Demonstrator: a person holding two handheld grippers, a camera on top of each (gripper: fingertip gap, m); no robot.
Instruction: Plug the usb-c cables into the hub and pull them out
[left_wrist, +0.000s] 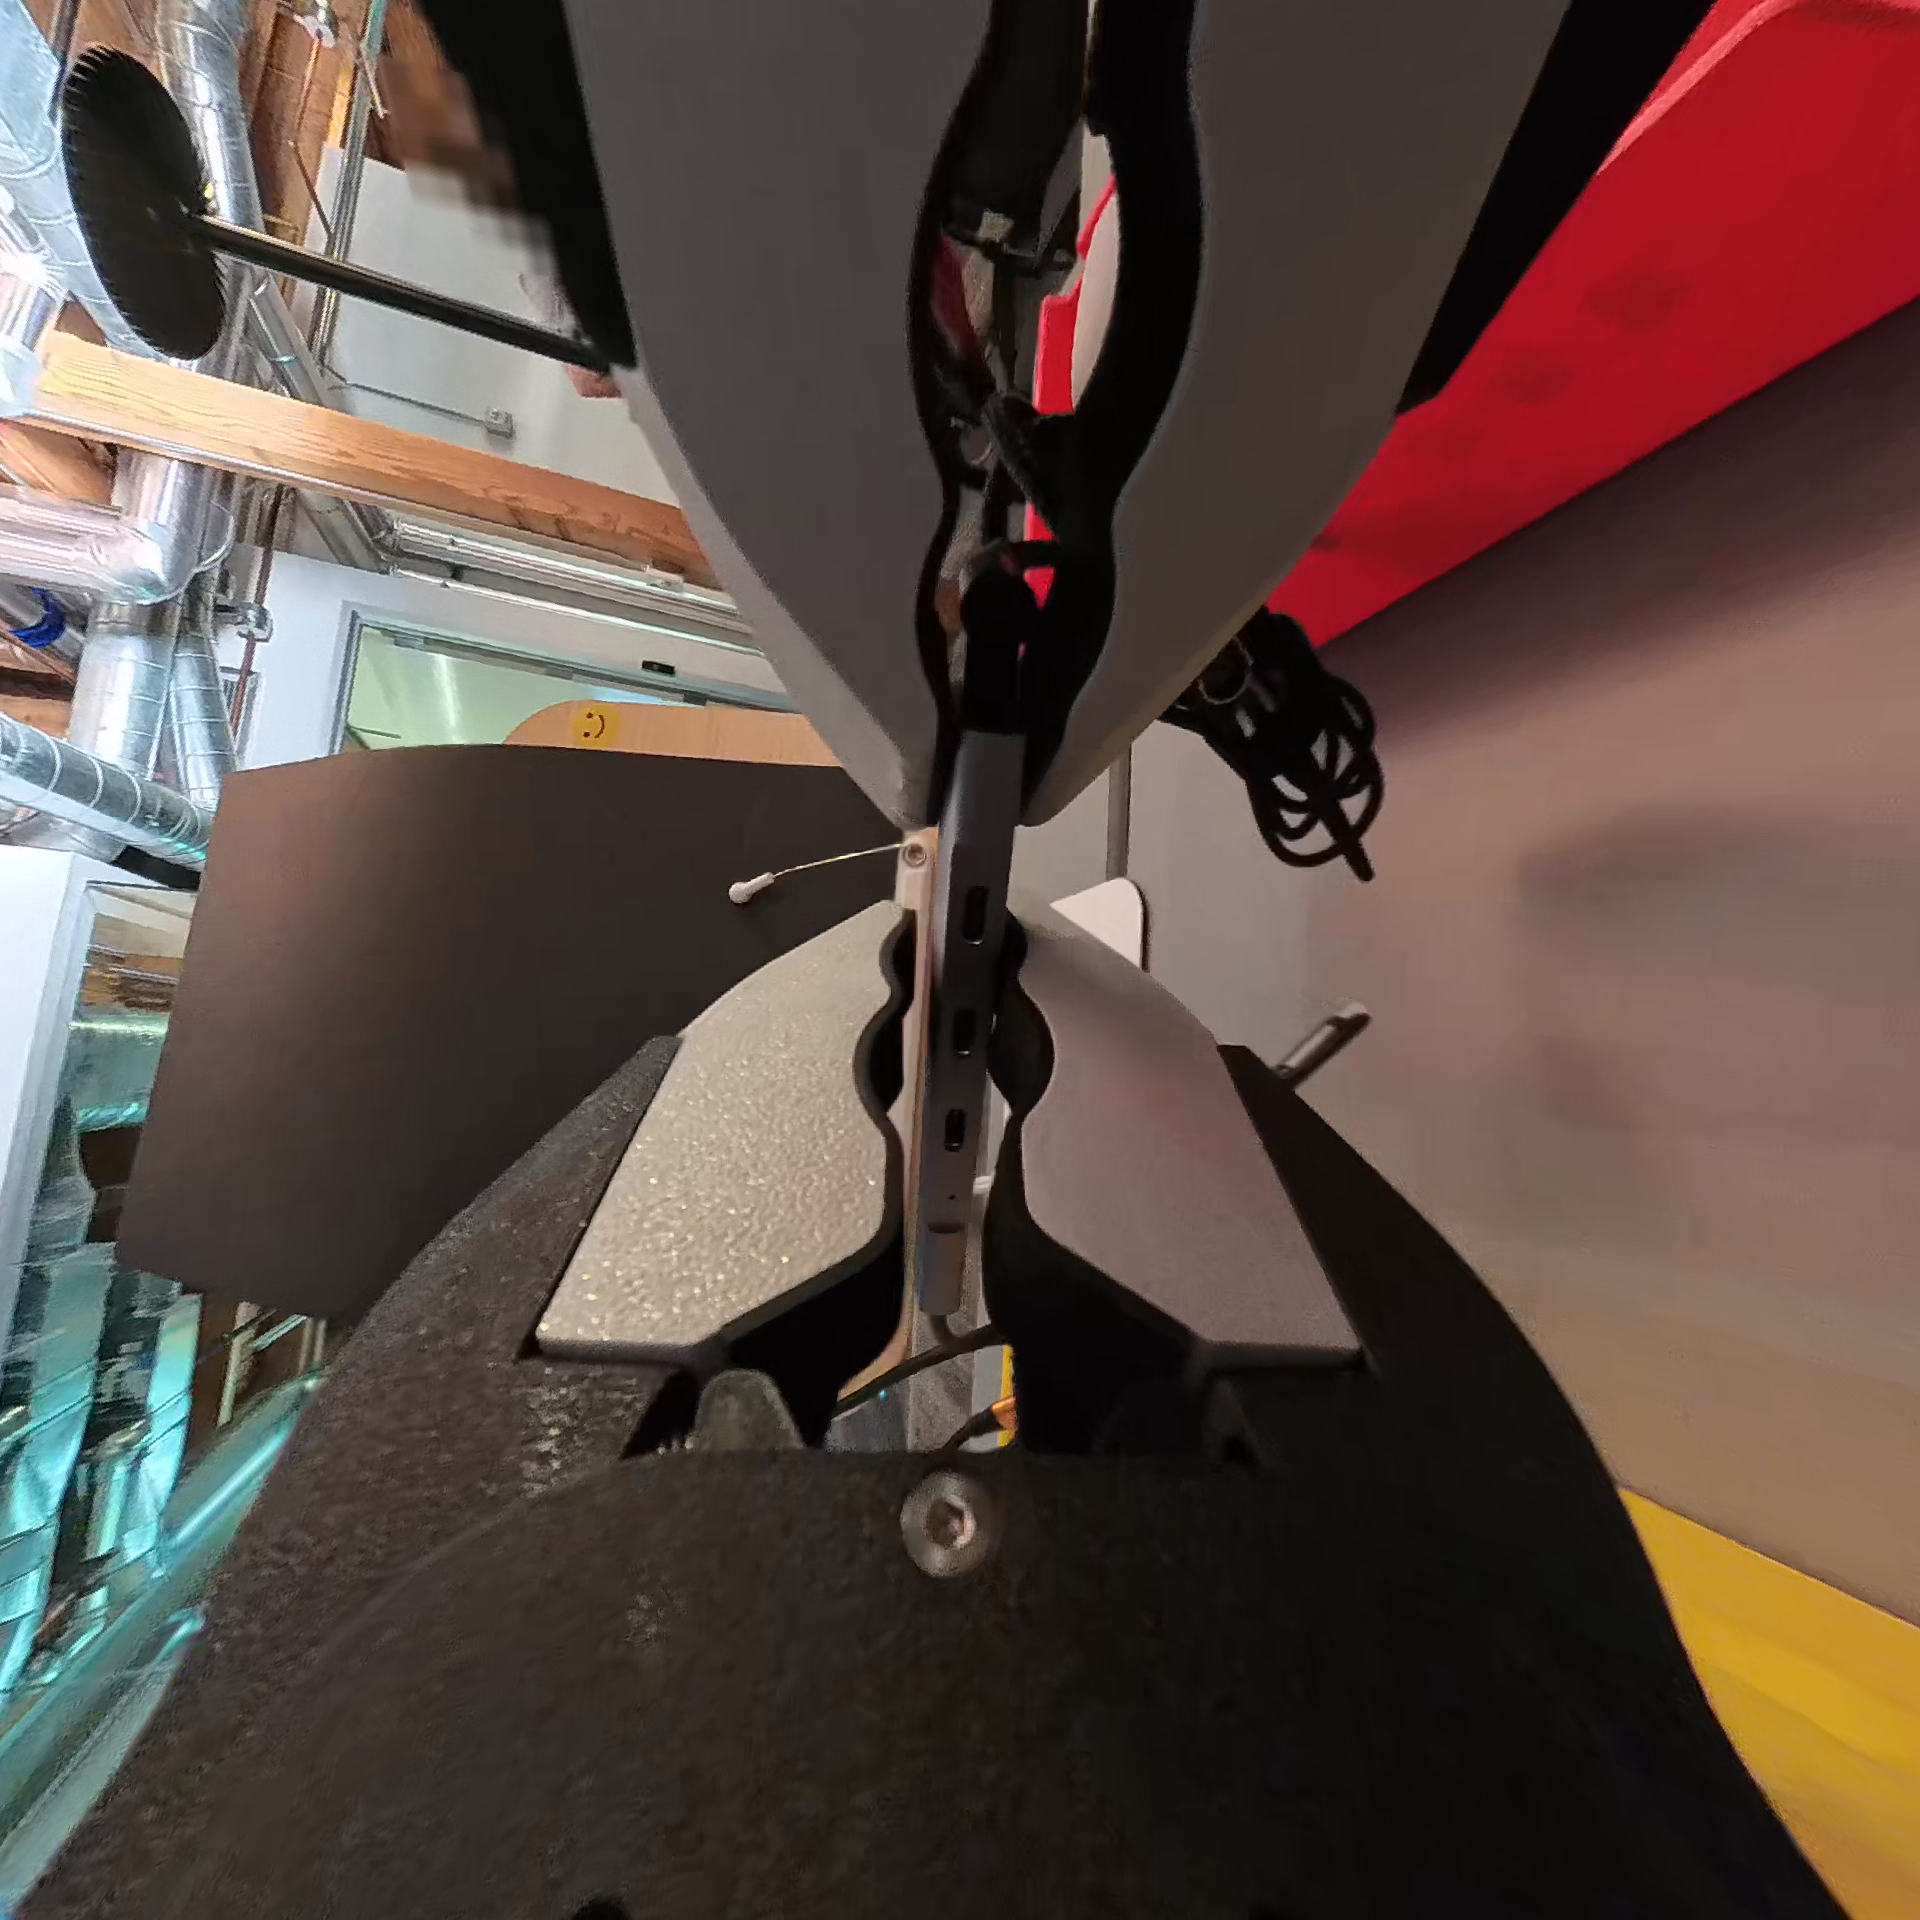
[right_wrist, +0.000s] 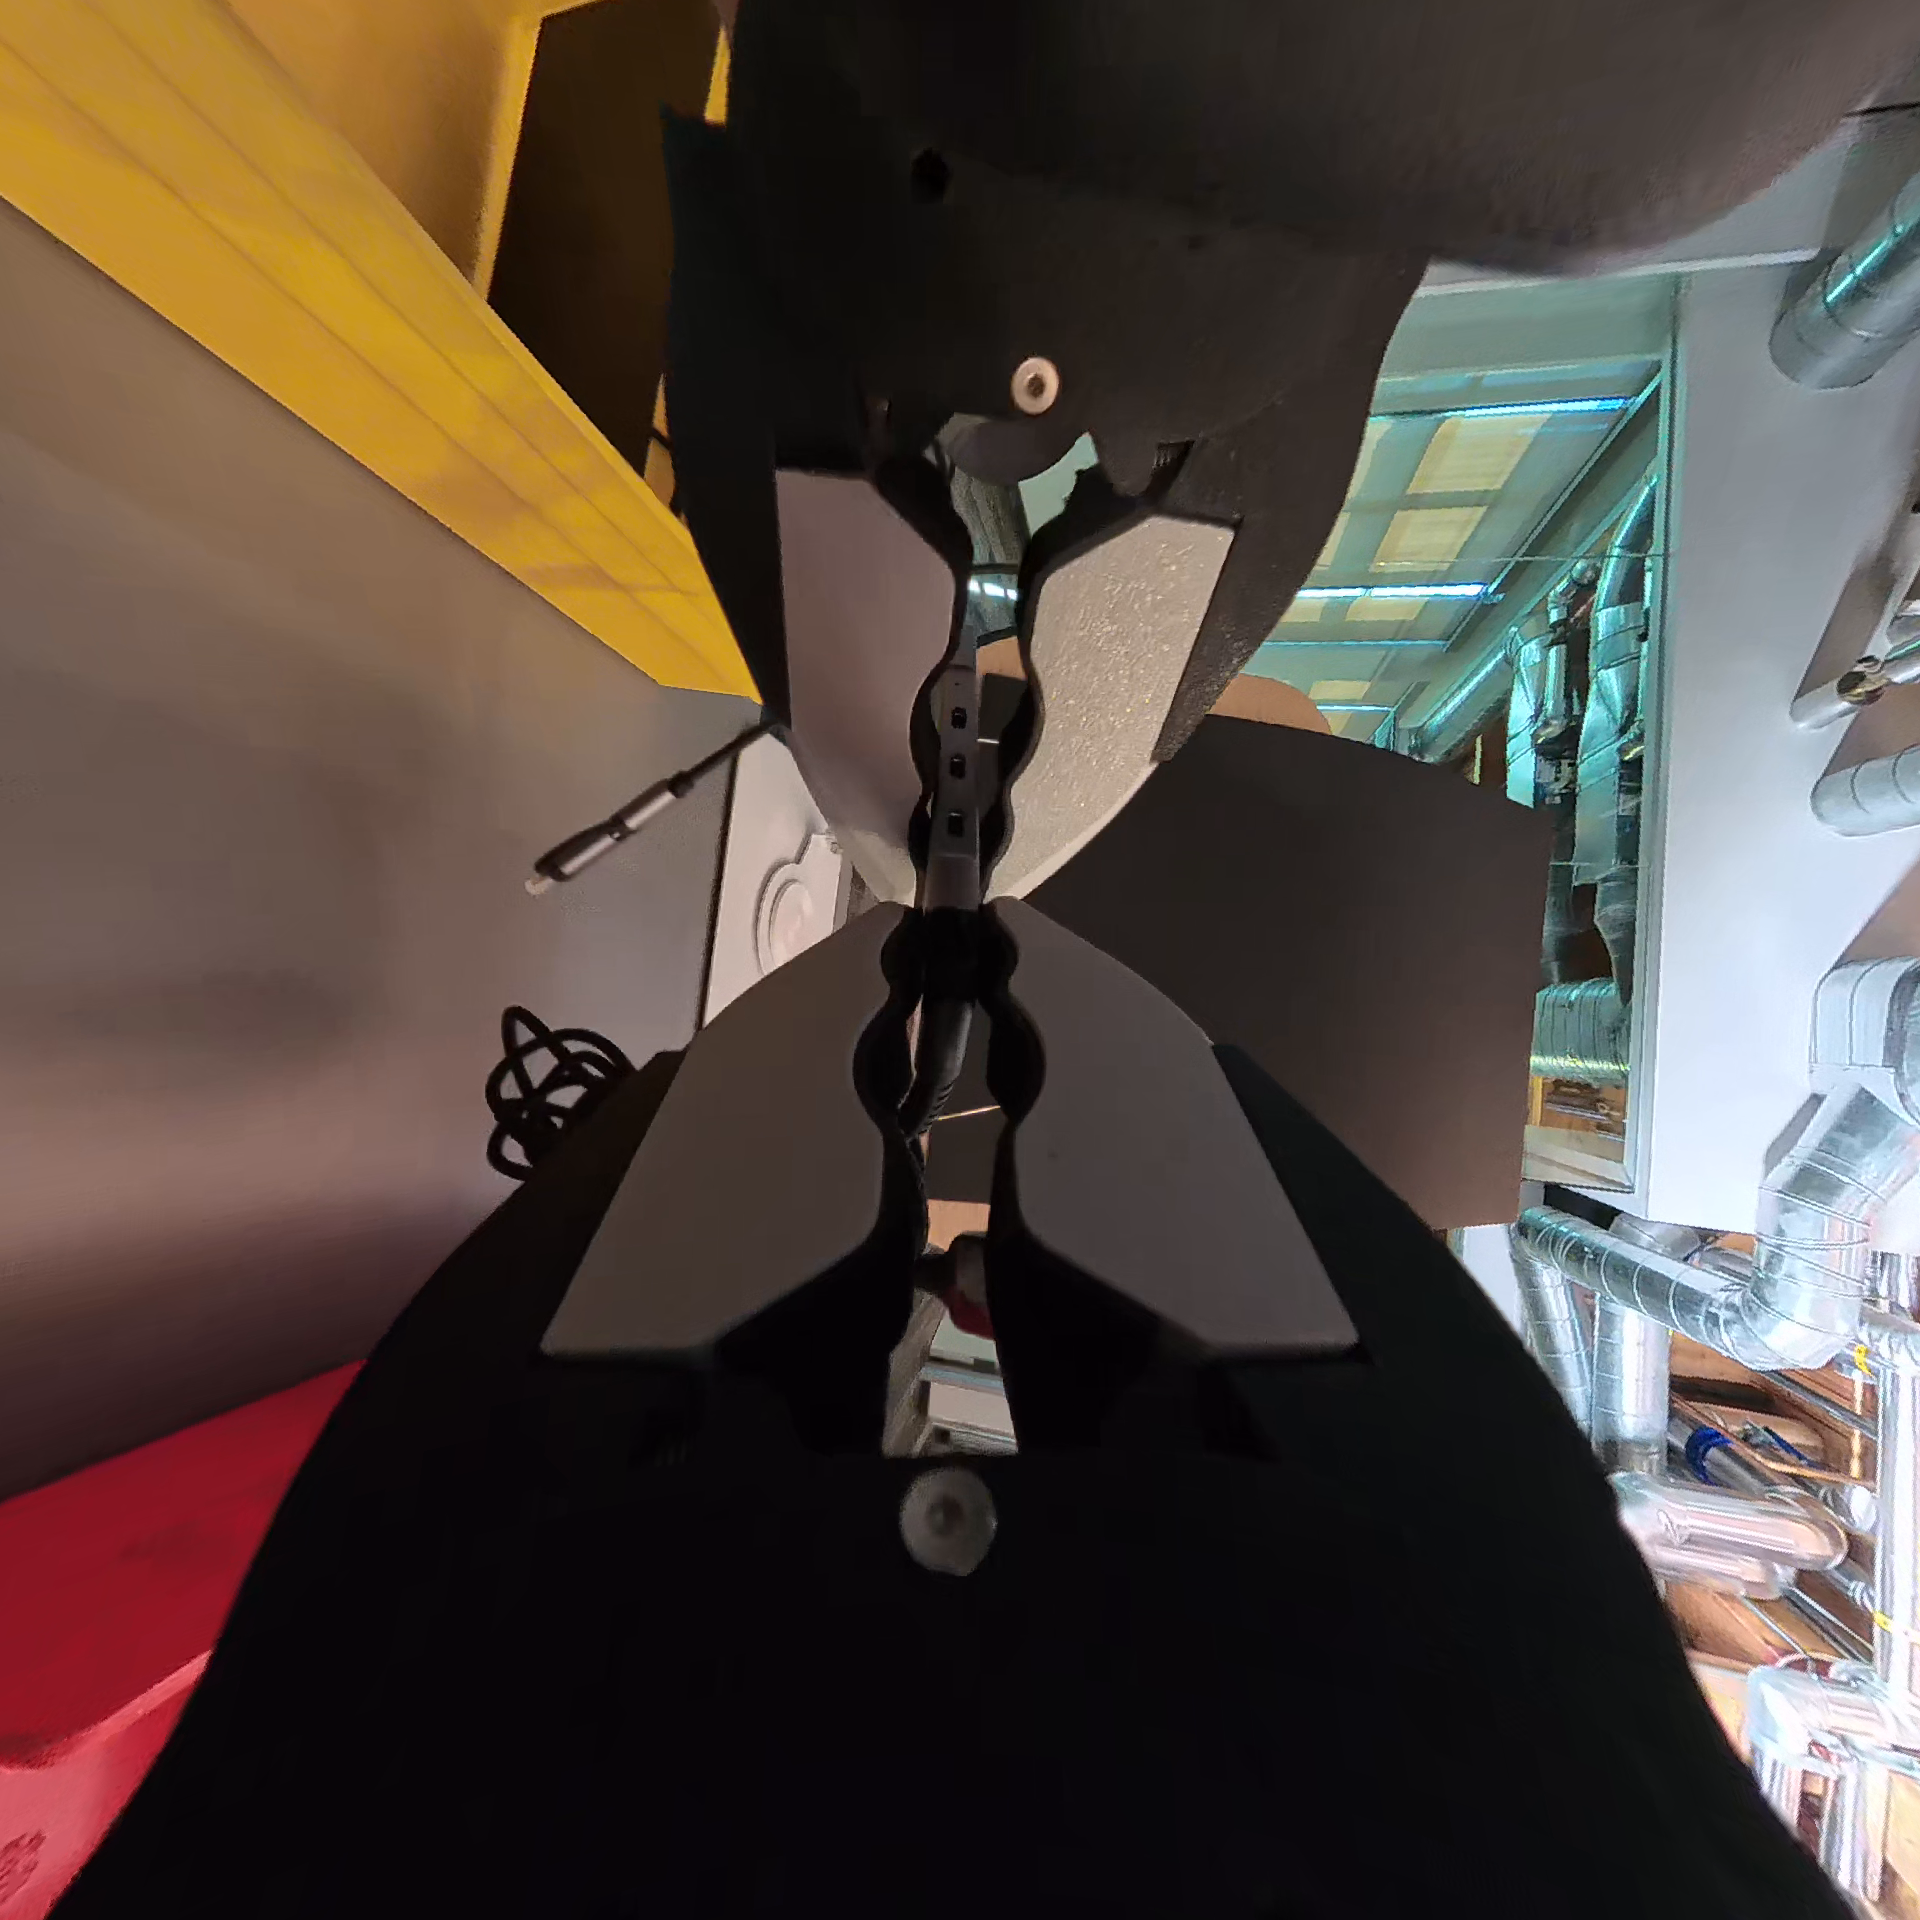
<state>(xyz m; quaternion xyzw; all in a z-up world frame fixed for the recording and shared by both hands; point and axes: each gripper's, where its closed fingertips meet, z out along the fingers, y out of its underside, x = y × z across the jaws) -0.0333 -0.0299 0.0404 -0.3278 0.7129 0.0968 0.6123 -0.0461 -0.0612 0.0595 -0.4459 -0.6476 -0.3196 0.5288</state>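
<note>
While left gripper clamps hub edge-on, ports exposed, right gripper at 12 o'clock, jaws closed on black cable plug, aligned for end port.

Right tool clamps black cable plug, tip at hub end.

Hub: smooth grey metal, satin sheen. Left gripper: finger plates pale grey with a fine speckled, grainy finish; body black, rough pebbled plastic, one bright metal screw. Right gripper: plates smooth, matt grey. Cable: black, plug smooth plastic. Far ducts: shiny ribbed metal. Beam: bare wood. Red pad: matt foam look.
</note>
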